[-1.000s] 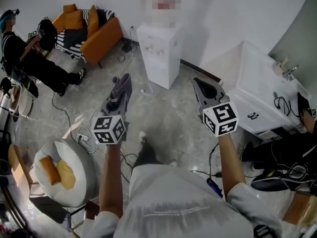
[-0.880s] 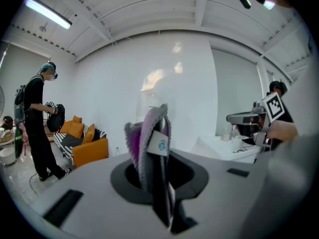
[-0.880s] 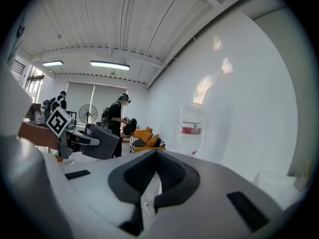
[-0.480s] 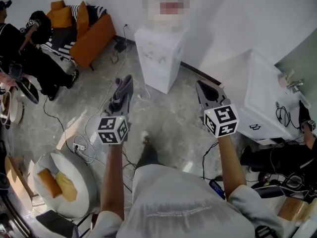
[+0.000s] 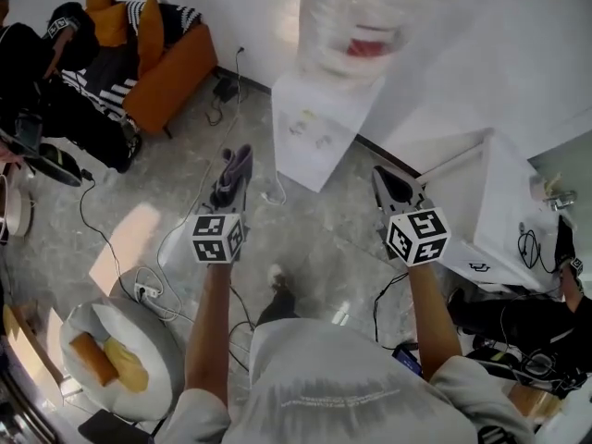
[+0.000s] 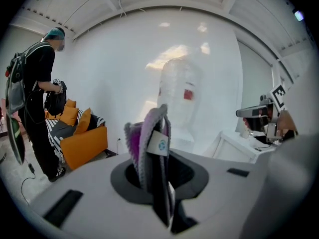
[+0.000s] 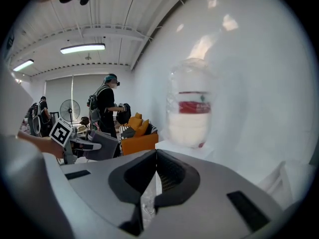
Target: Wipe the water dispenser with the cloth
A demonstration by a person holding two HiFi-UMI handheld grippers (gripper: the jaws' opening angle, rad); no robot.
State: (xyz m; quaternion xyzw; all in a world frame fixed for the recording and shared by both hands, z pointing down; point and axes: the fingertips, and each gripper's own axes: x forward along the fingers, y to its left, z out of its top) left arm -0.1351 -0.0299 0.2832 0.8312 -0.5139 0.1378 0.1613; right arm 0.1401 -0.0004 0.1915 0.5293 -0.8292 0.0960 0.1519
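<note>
The white water dispenser [image 5: 314, 128] stands against the wall ahead, with a clear bottle [image 5: 361, 26] bearing a red label on top. My left gripper [image 5: 231, 181] is shut on a grey and purple cloth [image 5: 239, 162], short of the dispenser and to its left. In the left gripper view the cloth [image 6: 147, 142] stands up between the jaws, with the dispenser [image 6: 180, 108] behind it. My right gripper [image 5: 384, 178] is shut with nothing in it, just right of the dispenser's base. The right gripper view has the bottle [image 7: 192, 116] close ahead.
An orange sofa [image 5: 171, 58] and a person in black [image 5: 37, 72] are at the far left. A white sink cabinet [image 5: 490, 202] stands at the right. Cables [image 5: 176, 248] trail over the stone floor, and a round pale cushion [image 5: 120, 345] lies at the lower left.
The person has stepped closer to the dispenser, which now sits larger and nearer in the head view. Both grippers came forward with it; the cloth stays held in the left one.
</note>
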